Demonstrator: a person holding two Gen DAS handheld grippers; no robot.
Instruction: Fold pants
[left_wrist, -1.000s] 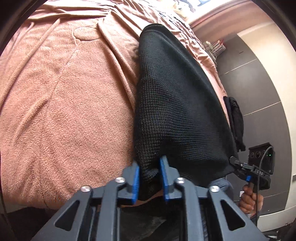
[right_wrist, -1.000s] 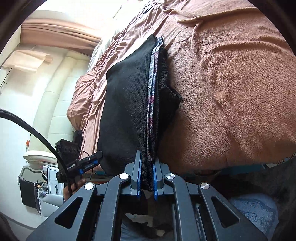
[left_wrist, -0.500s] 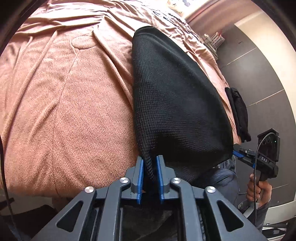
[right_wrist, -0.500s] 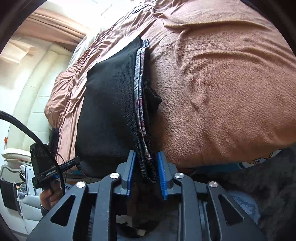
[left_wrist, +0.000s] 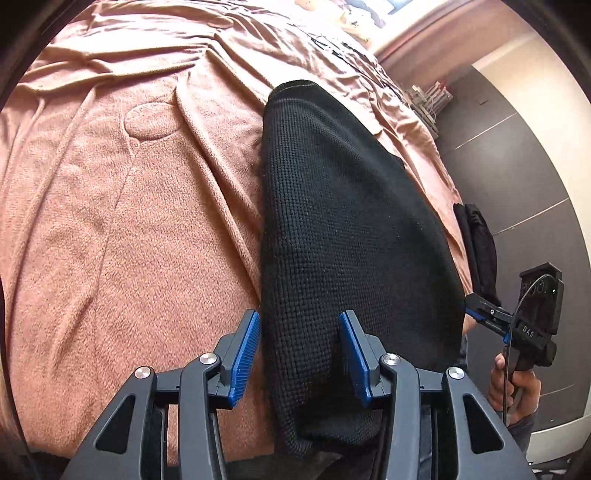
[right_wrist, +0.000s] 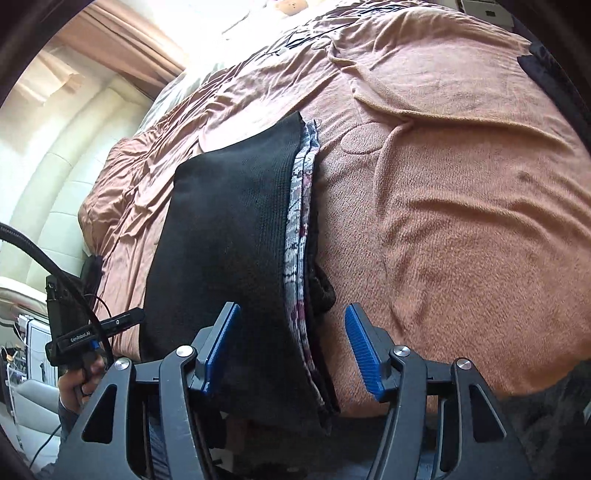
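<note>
The left tool (left_wrist: 299, 354) has just been opening, its blue pads standing apart astride the near corner of the pants (left_wrist: 347, 229) without pressing it; the right tool (right_wrist: 291, 343) likewise has just spread, the folded edge loose between its pads; the pants are black coarse knit, folded into a flat stack showing a grey-patterned inner layer (right_wrist: 297, 236), lying on the pink blanket (left_wrist: 122, 206) of the bed, near edge hanging over.

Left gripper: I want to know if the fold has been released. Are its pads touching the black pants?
Cannot tell. In the left wrist view the left gripper has just been opening; its right pad shows no gap from the pants, and the left pad sits at the fabric's edge.
</note>
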